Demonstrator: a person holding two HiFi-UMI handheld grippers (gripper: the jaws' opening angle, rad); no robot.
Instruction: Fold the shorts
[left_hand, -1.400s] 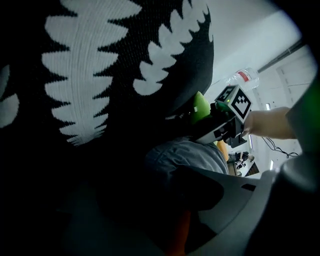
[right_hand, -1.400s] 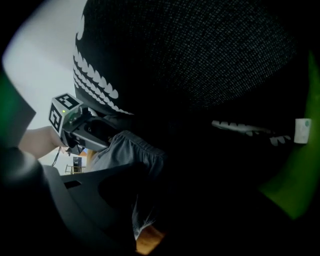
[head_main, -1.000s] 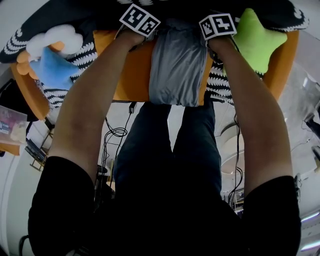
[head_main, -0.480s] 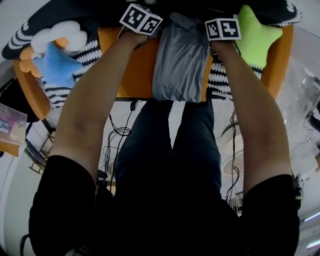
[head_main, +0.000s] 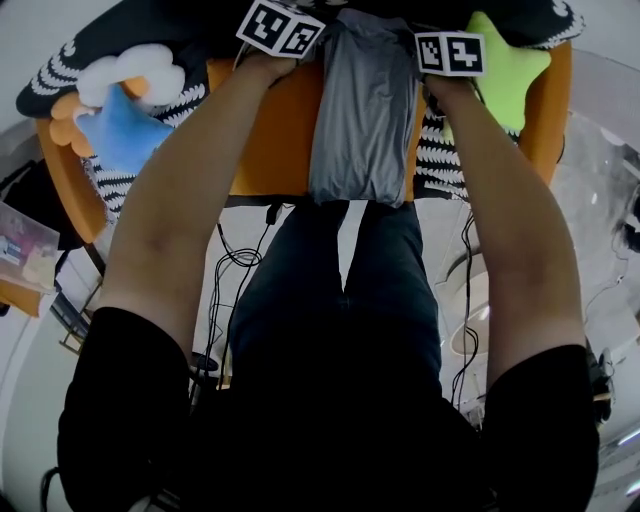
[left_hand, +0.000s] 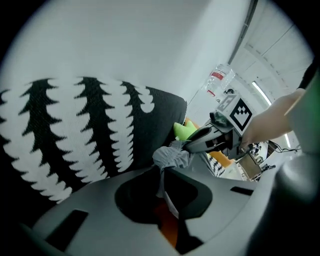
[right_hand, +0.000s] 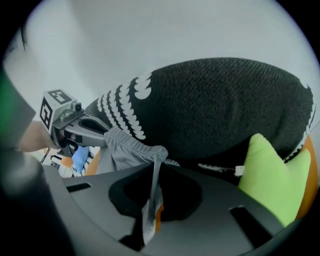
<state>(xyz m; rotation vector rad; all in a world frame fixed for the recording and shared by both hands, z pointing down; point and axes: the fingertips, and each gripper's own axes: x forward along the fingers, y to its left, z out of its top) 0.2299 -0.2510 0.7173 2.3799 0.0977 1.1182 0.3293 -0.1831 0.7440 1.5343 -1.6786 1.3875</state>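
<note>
Grey shorts (head_main: 362, 110) lie lengthwise on the orange seat (head_main: 268, 140), already narrowed to a strip, with the near end at the seat's front edge. Left gripper (left_hand: 161, 175) and right gripper (right_hand: 152, 187) each hold a far corner at the waistband. The fingers have just closed down narrow, and cloth is pinched between them in both gripper views. The far edge is held up off the seat, probably so it can be carried toward the near end for the crosswise fold. Two corner holds keep that edge stretched and level. Green star pillow (head_main: 505, 70) sits just beside the right gripper — possible snag.
</note>
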